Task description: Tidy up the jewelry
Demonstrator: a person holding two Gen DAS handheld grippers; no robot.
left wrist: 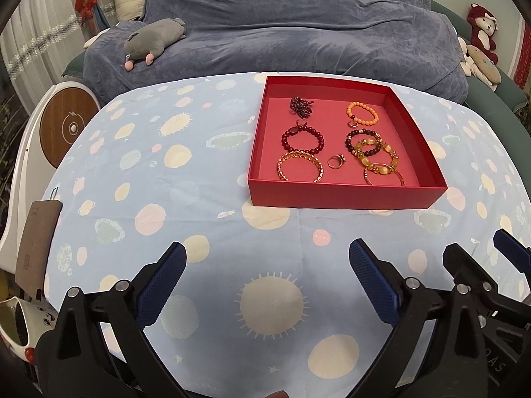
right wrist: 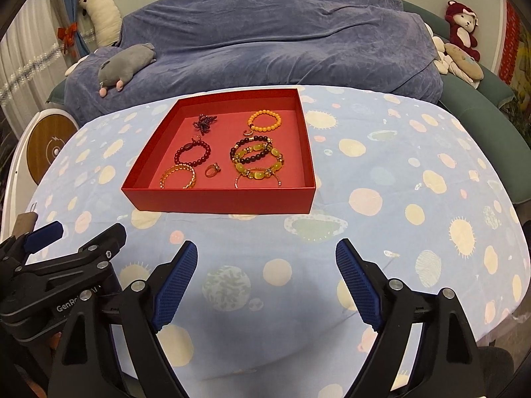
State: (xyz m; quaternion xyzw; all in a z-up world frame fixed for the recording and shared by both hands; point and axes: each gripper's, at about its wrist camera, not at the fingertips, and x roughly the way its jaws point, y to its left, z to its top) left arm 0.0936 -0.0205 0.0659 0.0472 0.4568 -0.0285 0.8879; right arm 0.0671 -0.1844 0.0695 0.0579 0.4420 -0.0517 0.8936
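A red box (left wrist: 345,195) (right wrist: 215,201) sits on the table and holds several pieces of jewelry: an orange bead bracelet (left wrist: 362,112) (right wrist: 264,121), a dark red bead bracelet (left wrist: 302,139) (right wrist: 192,154), a gold bangle (left wrist: 300,166) (right wrist: 179,176), a ring (left wrist: 336,161) (right wrist: 212,169), a dark beaded bundle (left wrist: 300,105) (right wrist: 204,122), and overlapping yellow and dark bracelets (left wrist: 375,152) (right wrist: 257,157). My left gripper (left wrist: 267,257) is open and empty above the cloth in front of the box. My right gripper (right wrist: 267,255) is open and empty too.
The table has a light blue cloth with planet prints (left wrist: 166,165) (right wrist: 398,182). A sofa under a blue-grey cover (left wrist: 282,33) stands behind it, with a grey plush (left wrist: 154,41) and other soft toys (right wrist: 463,30). A white and wood round device (left wrist: 66,127) stands at the left.
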